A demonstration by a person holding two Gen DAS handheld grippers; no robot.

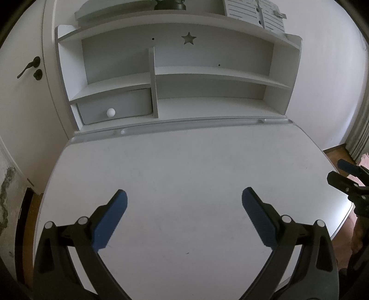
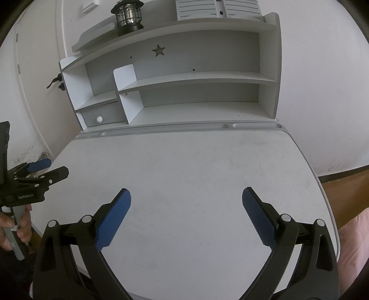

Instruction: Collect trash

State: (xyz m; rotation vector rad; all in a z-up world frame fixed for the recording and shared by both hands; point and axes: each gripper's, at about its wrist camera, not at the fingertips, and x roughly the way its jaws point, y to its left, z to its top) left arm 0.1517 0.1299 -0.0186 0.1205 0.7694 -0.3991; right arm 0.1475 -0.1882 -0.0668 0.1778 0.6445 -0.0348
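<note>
Both grippers are hovering over a white desk (image 1: 184, 173), and both have their jaws spread wide with nothing between them. The left gripper (image 1: 184, 217) sits over the near-left part of the desktop, blue pads (image 1: 108, 223) facing each other across bare surface; the right gripper (image 2: 186, 217) is over the near-right part, same pose. From the right wrist view you can see a hand (image 2: 13, 226) wrapped around the left gripper's grey handle at the desk's left edge. As for trash — I can't spot any on the desktop or the shelves in either view, so I can't tell where it is. Behind the desk there's a white hutch (image 2: 196, 78) with a star cutout (image 2: 158, 50), a small drawer (image 1: 115, 109) with a round white knob (image 1: 111, 112) at lower left, and a black lantern (image 2: 128, 16) on top. A door with a dark handle (image 1: 28, 67) is off to the left.
</note>
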